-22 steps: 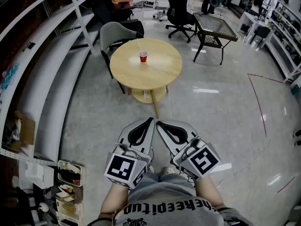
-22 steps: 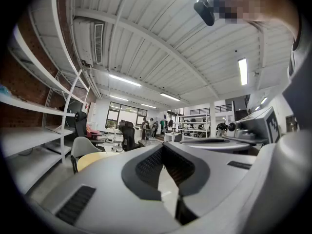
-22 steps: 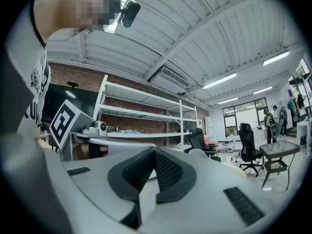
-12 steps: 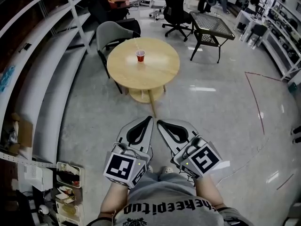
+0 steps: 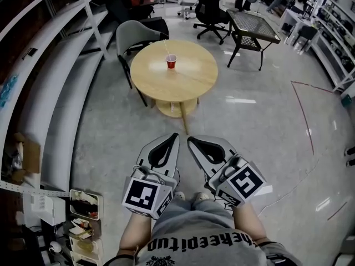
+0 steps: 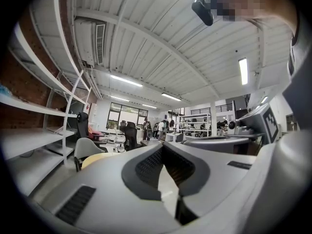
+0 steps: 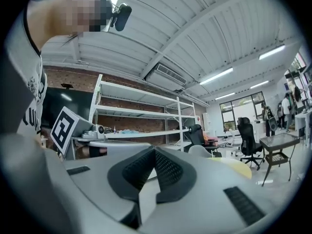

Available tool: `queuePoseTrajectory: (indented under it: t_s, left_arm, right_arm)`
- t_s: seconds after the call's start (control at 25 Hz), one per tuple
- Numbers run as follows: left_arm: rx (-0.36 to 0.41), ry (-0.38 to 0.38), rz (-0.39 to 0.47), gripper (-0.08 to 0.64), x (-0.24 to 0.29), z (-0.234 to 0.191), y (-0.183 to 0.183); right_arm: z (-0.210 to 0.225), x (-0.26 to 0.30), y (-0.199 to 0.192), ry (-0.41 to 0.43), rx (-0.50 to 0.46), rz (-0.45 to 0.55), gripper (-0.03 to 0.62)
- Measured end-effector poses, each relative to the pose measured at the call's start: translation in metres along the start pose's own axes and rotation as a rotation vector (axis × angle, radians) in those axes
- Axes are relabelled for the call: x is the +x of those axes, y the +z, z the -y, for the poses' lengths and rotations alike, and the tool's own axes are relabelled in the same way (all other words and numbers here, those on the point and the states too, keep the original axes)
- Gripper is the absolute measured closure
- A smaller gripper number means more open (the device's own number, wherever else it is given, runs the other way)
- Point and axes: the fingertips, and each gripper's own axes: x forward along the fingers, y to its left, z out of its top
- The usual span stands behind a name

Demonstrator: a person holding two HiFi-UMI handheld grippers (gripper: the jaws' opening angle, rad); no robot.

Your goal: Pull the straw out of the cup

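Note:
A red cup (image 5: 171, 62) with a thin pale straw (image 5: 166, 47) standing in it sits near the middle of a round wooden table (image 5: 183, 85), far ahead of me. Both grippers are held low in front of my body, well short of the table. My left gripper (image 5: 175, 136) is shut, its tips meeting with nothing between them, and so is my right gripper (image 5: 191, 141). The left gripper view shows the shut left gripper (image 6: 163, 147) pointing level into the room. The right gripper view likewise shows the shut right gripper (image 7: 154, 149). The cup is too small to make out in either gripper view.
A grey chair (image 5: 136, 33) stands at the table's far left. Long white shelves (image 5: 52, 76) run along the left wall, with a small cart of clutter (image 5: 83, 218) by my left side. A dark mesh table (image 5: 252, 25) and black office chairs (image 5: 208, 4) stand beyond. Polished floor lies between me and the table.
The view has swayed slightly and my feet have shifted under me. Both grippers stay shut, side by side, in about the same place.

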Motion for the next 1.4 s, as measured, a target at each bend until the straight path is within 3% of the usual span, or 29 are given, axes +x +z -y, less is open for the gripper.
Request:
queuePoseTrajectory:
  t_s: [0.24,0.4,0.68,1.4]
  left_arm:
    - [0.014,-0.018,0.008,0.537,0.000,-0.016,-0.004]
    - [0.005,-0.029,0.016,0.535,0.007,-0.019,0.001]
    - [0.012,0.008,0.023,0.536,0.041,-0.029,0.003]
    - [0.007,0.149,0.038,0.535,0.177,-0.033,0.011]
  right_arm:
    - [0.008,0.007,0.003,-0.091,-0.042,0.023,0.577]
    - [0.013,0.010,0.009,-0.094,-0.037,0.032,0.577]
    - [0.039,0.021,0.009,-0.030,-0.052,0.022,0.578]
    - [0.173,0.040,0.016,0.162,-0.042,0.020,0.578]
